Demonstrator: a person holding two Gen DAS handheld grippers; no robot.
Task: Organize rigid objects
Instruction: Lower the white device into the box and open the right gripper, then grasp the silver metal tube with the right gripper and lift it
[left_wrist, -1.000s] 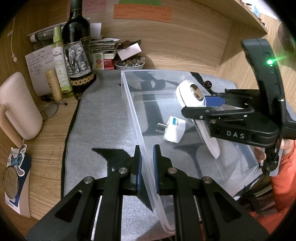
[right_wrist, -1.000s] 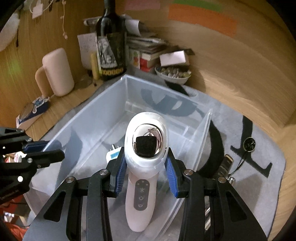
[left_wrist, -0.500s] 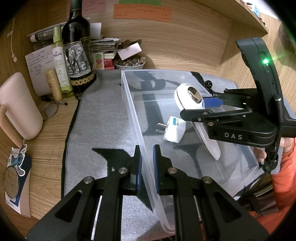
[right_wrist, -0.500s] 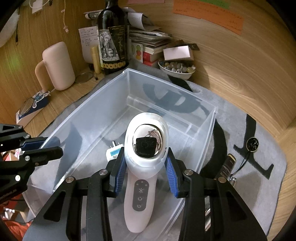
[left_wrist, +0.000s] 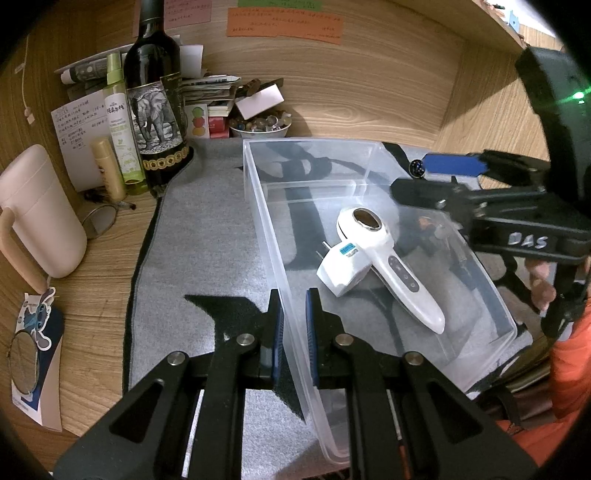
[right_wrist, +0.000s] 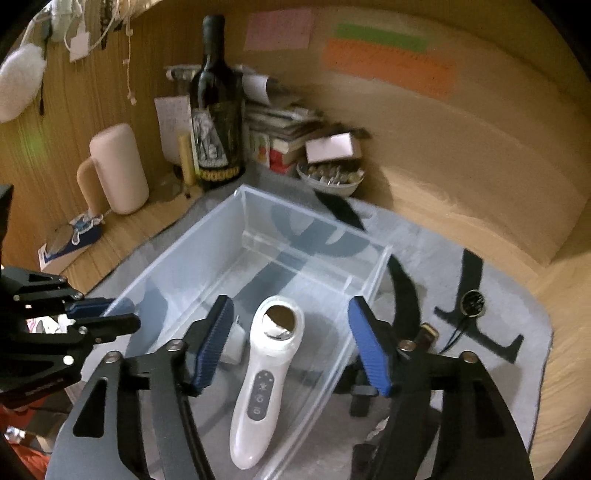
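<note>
The left gripper (left_wrist: 294, 328) is clamped on the near side wall of the clear bin (left_wrist: 369, 146), one finger inside and one outside. The right gripper (right_wrist: 291, 343) is spread wide and empty, above the bin. The white device (right_wrist: 264, 373) lies on the bin floor between the right fingers, touching neither. It leans against a white plug (left_wrist: 343, 267) beside it. The bin sits on a grey mat (left_wrist: 207, 229). A wine bottle (left_wrist: 155, 96) stands behind the mat.
</note>
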